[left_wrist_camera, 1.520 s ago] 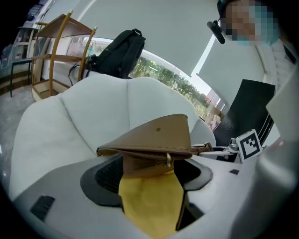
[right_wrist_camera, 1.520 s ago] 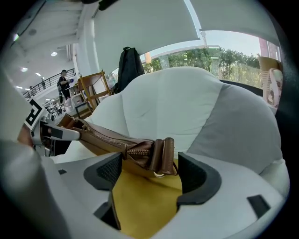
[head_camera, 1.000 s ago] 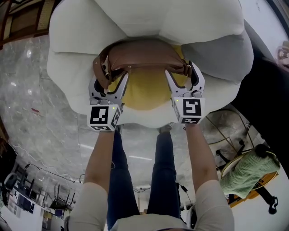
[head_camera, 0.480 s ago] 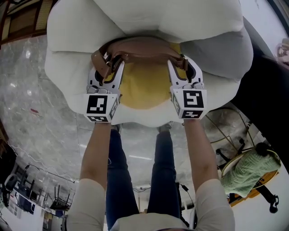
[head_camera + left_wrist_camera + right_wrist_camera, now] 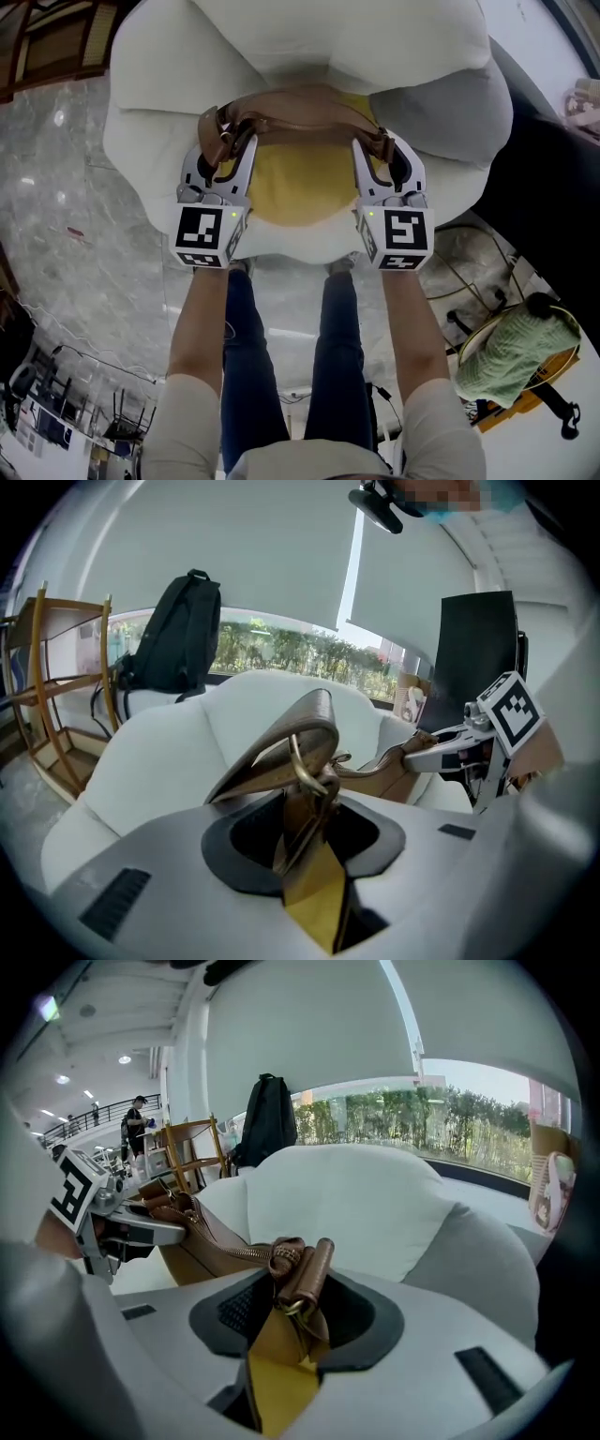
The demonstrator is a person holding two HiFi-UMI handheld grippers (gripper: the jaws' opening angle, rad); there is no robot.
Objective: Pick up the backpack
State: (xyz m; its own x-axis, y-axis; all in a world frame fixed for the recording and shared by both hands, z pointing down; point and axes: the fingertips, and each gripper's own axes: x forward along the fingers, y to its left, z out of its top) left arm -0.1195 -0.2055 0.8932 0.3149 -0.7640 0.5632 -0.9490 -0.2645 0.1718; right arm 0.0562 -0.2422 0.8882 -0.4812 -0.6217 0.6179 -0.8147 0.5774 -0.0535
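A brown leather bag (image 5: pixel 300 111) lies across a yellow cushion (image 5: pixel 300 187) on a white armchair (image 5: pixel 281 47). My left gripper (image 5: pixel 228 152) has just been closing and is shut on the bag's left end, where the strap ring (image 5: pixel 305 771) sits between the jaws. My right gripper (image 5: pixel 380 152) has also been closing and grips the bag's right end (image 5: pixel 302 1274) by its rolled strap. In the left gripper view the bag's body (image 5: pixel 412 766) stretches to the right gripper (image 5: pixel 469 742). The left gripper (image 5: pixel 103 1213) shows in the right gripper view.
A black backpack (image 5: pixel 173 635) hangs behind the armchair next to a wooden frame (image 5: pixel 56 686). Marble floor (image 5: pixel 56 234) lies at the left. A green cloth on a stand (image 5: pixel 511 356) and cables are at the lower right, a dark surface (image 5: pixel 553 187) at the right.
Both grippers went from open around the bag's ends to closed on them. Both have risen slightly, and the bag's ends have lifted with them.
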